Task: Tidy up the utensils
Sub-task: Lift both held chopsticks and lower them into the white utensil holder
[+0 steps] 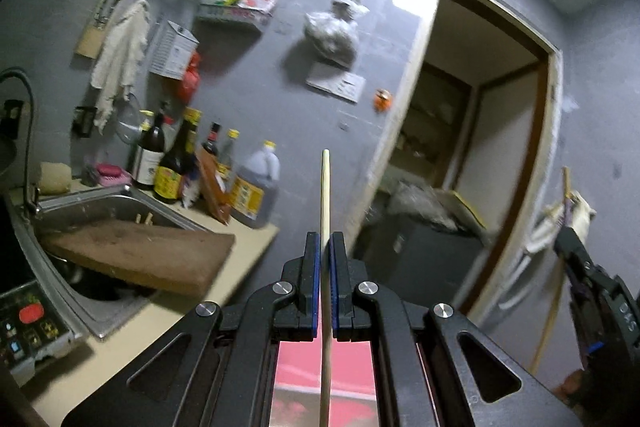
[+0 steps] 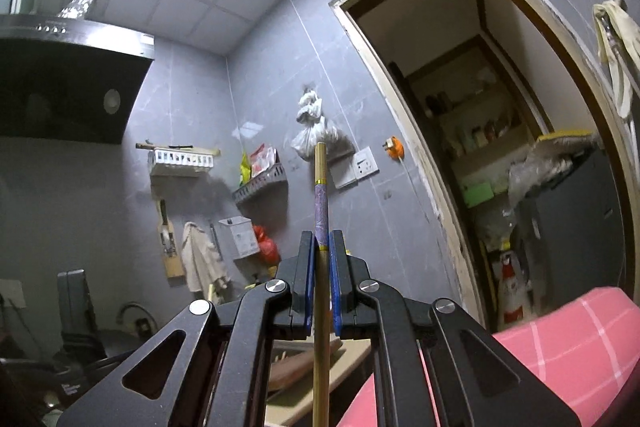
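My left gripper [image 1: 325, 241] is shut on a plain pale wooden chopstick [image 1: 325, 187] that points forward, raised in the air past the counter end. My right gripper [image 2: 321, 241] is shut on a second chopstick [image 2: 321, 195] with a purple patterned band and gold rings; it points up toward the wall. In the left wrist view the right gripper [image 1: 576, 259] shows at the right edge with its chopstick [image 1: 552, 307] hanging below it.
A steel sink [image 1: 100, 203] holds a wooden cutting board [image 1: 144, 255] laid across it. Several sauce bottles [image 1: 192, 163] stand on the counter behind. An open doorway [image 1: 472, 131] is on the right. A pink checked cloth [image 2: 560, 347] lies low right.
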Motion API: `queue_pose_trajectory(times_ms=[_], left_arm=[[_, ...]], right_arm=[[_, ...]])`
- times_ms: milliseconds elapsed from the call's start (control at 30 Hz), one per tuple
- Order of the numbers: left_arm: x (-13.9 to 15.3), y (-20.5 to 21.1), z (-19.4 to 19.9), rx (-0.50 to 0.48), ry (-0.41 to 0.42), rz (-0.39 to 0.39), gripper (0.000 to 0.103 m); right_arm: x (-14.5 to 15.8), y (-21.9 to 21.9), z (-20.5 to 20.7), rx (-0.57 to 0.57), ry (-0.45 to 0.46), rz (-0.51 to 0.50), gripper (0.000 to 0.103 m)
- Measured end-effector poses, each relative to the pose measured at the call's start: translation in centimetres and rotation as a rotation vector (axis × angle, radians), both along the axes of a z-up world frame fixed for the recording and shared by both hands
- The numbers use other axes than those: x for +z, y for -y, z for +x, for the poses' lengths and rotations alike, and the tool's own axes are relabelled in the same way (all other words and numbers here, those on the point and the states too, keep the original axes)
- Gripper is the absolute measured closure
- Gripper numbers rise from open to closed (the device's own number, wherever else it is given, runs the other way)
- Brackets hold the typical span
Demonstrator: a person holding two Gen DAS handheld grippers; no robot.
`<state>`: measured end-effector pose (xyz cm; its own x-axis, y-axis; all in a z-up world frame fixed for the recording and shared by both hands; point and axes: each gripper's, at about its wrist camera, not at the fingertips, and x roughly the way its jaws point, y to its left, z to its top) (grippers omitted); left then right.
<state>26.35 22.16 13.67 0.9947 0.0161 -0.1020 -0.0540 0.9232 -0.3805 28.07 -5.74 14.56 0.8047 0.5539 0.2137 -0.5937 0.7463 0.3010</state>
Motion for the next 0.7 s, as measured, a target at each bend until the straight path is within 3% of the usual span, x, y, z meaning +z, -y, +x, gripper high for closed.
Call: queue_pose_trajectory(times_ms=[233, 700], left_arm=[[-1.9, -1.1, 1.1, 0.064, 0.034, -0.003, 0.101], [-5.8, 3.0, -0.2, 0.049, -0.030, 0.087, 0.100]], right_arm=[[-1.8, -1.5, 1.2, -0.033, 0.014, -0.054, 0.098], [-5.9, -1.8, 1.3, -0.031, -0.135, -0.200, 0.098]])
